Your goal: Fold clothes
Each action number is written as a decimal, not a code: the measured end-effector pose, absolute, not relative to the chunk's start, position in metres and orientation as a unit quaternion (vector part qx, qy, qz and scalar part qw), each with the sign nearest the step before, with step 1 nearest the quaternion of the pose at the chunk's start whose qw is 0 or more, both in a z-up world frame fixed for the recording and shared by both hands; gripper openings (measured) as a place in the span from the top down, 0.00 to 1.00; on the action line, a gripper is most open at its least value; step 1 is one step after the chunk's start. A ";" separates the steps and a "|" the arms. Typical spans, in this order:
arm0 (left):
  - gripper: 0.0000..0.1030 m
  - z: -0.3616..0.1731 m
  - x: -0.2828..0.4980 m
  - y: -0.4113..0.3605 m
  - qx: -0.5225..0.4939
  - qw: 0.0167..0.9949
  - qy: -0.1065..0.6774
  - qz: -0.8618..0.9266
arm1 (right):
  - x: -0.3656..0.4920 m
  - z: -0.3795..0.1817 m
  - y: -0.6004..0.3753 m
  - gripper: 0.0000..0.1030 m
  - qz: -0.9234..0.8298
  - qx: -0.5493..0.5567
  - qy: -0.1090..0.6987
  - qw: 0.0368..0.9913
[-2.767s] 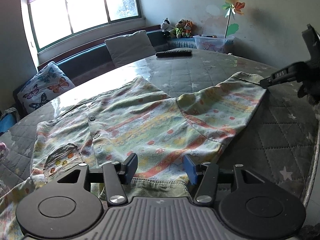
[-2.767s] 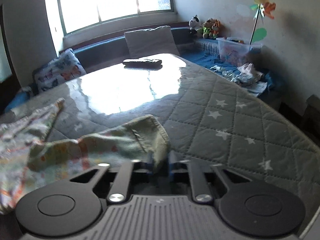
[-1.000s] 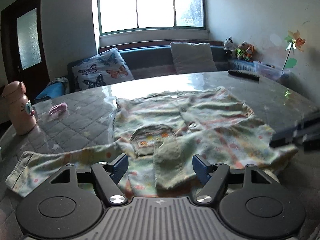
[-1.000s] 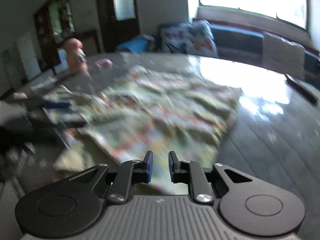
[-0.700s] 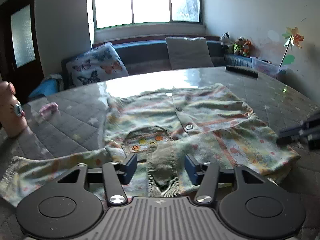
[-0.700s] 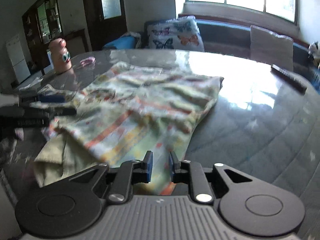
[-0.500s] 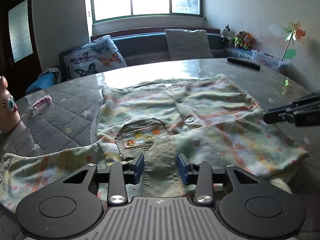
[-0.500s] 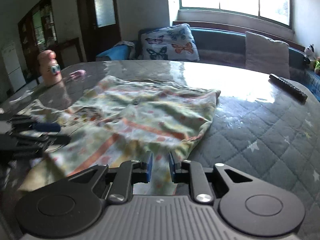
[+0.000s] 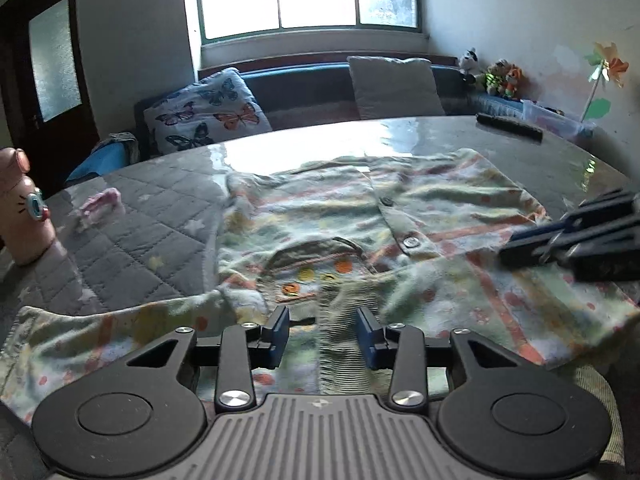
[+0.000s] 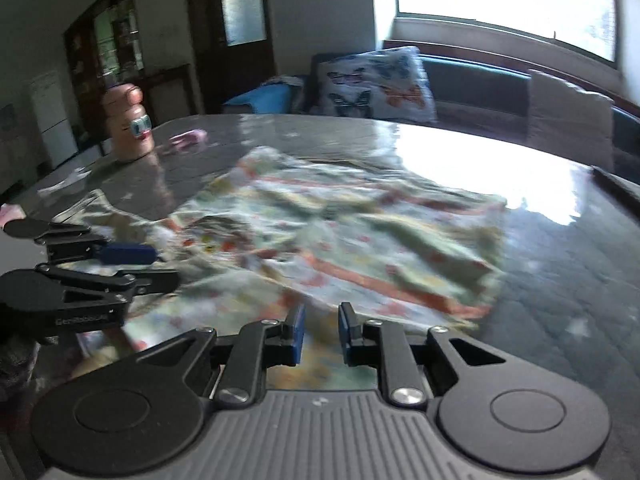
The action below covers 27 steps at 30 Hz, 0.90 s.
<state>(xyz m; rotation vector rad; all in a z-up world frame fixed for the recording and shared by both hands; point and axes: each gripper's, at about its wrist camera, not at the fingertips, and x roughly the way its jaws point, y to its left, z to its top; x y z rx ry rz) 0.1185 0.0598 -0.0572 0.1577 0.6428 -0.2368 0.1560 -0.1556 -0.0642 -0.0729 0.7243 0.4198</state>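
Fleecy striped cardigan (image 9: 400, 216), ribbed cuff (image 9: 344, 320)

garments: one patterned shirt (image 9: 400, 216) is seen on the table (image 9: 168, 216)
grippers: two are counted, left gripper (image 9: 322, 336) and right gripper (image 10: 319, 334)
shirt buttons: two are made out (image 9: 409, 242)
cushions: two, one butterfly cushion (image 9: 204, 117), one grey cushion (image 9: 394, 87)
pink bottles: one (image 9: 22, 216)
remotes: one (image 9: 509, 127)
pinwheels: one (image 9: 606, 66)
plush toys: about three, too small to be counted surely (image 9: 496, 74)
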 end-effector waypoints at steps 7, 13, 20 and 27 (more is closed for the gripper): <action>0.52 -0.038 0.108 0.094 0.060 0.951 0.298 -0.065 | 0.151 -0.066 -0.124 0.79 0.234 -0.060 0.348 0.906; 0.45 -0.037 0.105 0.132 0.043 0.951 0.307 0.006 | 0.133 -0.067 -0.102 0.75 0.262 -0.101 0.336 0.899; 0.42 -0.038 0.099 0.175 0.016 0.947 0.311 0.084 | 0.120 -0.069 -0.084 0.67 0.281 -0.131 0.331 0.891; 0.42 -0.041 0.106 0.222 -0.005 0.933 0.305 0.189 | 0.121 -0.063 -0.090 0.65 0.281 -0.119 0.331 0.893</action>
